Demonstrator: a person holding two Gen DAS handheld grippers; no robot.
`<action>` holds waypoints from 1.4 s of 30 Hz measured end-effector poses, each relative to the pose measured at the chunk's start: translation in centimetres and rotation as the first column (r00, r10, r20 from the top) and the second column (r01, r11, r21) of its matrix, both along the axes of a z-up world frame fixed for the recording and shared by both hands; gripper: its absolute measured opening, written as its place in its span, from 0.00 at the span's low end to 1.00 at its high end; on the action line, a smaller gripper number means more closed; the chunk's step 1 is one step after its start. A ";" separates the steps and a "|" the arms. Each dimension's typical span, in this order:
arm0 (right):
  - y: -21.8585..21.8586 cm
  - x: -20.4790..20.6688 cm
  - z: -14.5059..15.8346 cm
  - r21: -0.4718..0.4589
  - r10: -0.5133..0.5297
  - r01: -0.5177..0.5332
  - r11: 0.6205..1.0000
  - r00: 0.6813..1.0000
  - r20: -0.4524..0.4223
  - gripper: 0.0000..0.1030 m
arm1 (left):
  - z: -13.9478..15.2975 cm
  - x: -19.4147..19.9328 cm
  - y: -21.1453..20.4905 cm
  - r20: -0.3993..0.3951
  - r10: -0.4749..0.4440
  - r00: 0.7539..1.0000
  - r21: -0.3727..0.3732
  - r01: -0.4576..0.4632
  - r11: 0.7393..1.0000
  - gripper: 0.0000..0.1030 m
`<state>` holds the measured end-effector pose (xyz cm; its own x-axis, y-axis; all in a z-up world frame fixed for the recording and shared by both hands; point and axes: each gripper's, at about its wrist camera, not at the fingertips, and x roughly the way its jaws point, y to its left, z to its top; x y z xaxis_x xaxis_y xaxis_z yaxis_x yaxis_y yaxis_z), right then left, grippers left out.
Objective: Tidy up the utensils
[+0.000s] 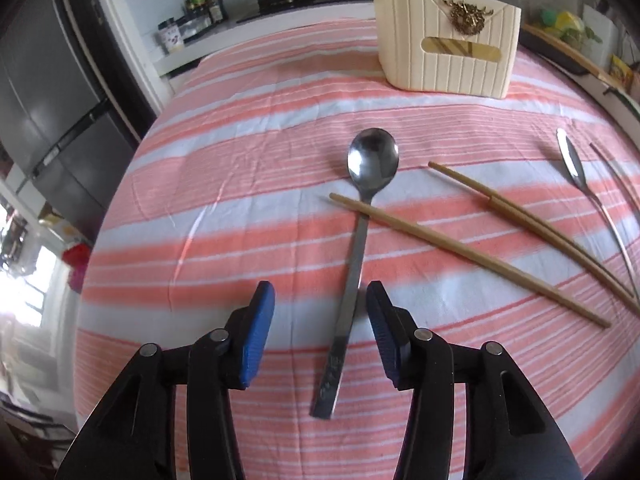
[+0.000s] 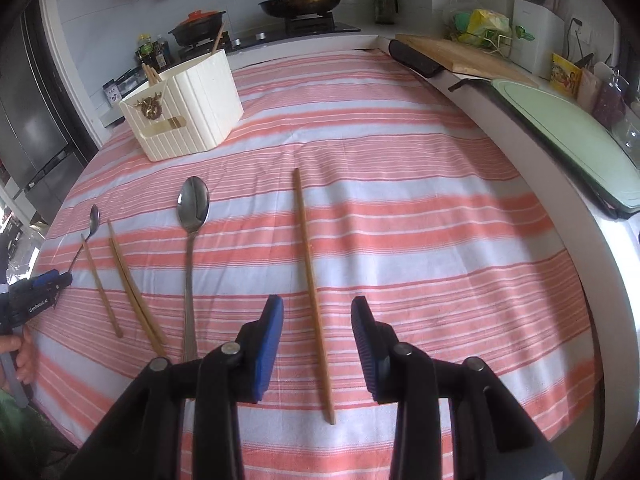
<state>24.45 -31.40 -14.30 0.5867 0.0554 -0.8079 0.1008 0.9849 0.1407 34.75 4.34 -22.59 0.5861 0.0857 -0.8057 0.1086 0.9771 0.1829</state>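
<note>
A cream utensil box (image 1: pixel 448 46) stands at the far side of the striped cloth; it also shows in the right wrist view (image 2: pixel 184 108), with chopsticks sticking out. My left gripper (image 1: pixel 320 300) is open, its jaws either side of the handle of a steel spoon (image 1: pixel 362 220). A single chopstick (image 1: pixel 460 256) lies across that spoon's neck, a chopstick pair (image 1: pixel 532 228) and a second spoon (image 1: pixel 576 168) lie to the right. My right gripper (image 2: pixel 317 312) is open, straddling a lone chopstick (image 2: pixel 310 276). The left gripper (image 2: pixel 44 284) shows at the left edge there.
Striped pink cloth (image 2: pixel 420 216) covers the table. Behind it a counter with stove, pots (image 2: pixel 300 0), bottles and cutting boards (image 2: pixel 472 54). A dark fridge (image 1: pixel 48 100) stands at the left. The second spoon (image 2: pixel 192 216) and chopstick pair (image 2: pixel 134 284) lie left of my right gripper.
</note>
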 end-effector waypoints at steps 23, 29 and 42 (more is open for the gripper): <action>-2.0 1.5 0.0 0.035 0.041 -0.039 0.999 0.998 -0.058 0.50 | 1.0 -3.3 4.8 -0.037 0.104 0.994 -0.214 -0.109 0.971 0.74; -0.2 2.6 -0.2 -0.008 0.156 -0.158 0.987 0.981 -0.119 0.52 | 1.6 -3.3 5.6 -0.047 0.053 0.997 -0.213 -0.062 0.975 0.75; 1.4 7.3 -1.1 -0.027 0.219 -0.228 0.973 0.957 -0.189 0.52 | 0.6 -0.1 5.8 -0.103 0.083 0.991 -0.223 -0.104 0.969 0.75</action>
